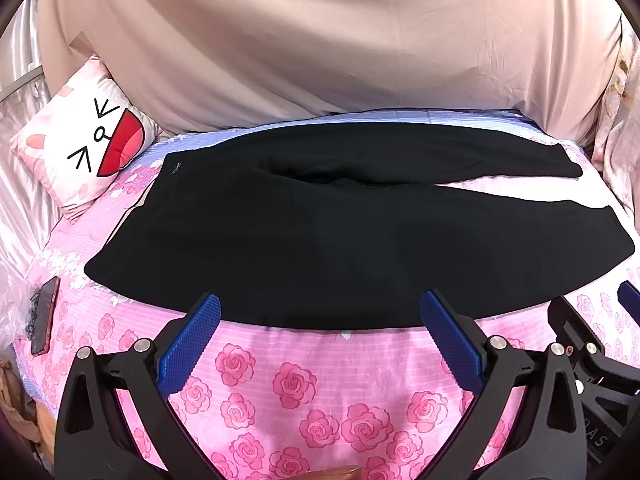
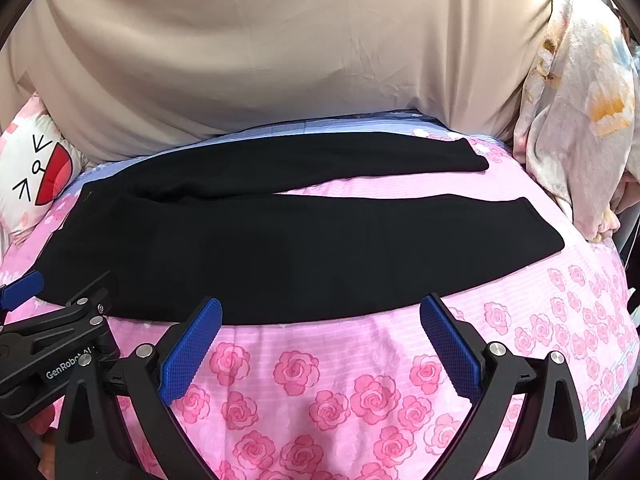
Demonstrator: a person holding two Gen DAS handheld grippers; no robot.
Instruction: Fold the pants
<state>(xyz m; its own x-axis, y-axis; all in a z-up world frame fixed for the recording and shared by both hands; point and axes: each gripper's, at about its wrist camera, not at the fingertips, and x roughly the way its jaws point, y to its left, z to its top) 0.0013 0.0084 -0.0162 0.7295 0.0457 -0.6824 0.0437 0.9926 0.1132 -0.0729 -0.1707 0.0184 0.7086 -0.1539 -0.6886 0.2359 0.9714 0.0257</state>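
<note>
Black pants (image 1: 320,240) lie flat across a pink rose-print bed sheet (image 1: 296,384), waistband at the left, both legs spread toward the right with a narrow gap between them. They also show in the right wrist view (image 2: 280,248). My left gripper (image 1: 320,308) is open and empty, its blue pads just at the near edge of the pants. My right gripper (image 2: 320,308) is open and empty at the near edge too, further right along the near leg. Each gripper shows at the side of the other's view.
A cartoon-face pillow (image 1: 84,144) lies at the back left. A beige curtain (image 1: 320,40) hangs behind the bed. A phone (image 1: 44,316) lies at the left bed edge. A floral blanket (image 2: 576,100) is heaped at the right.
</note>
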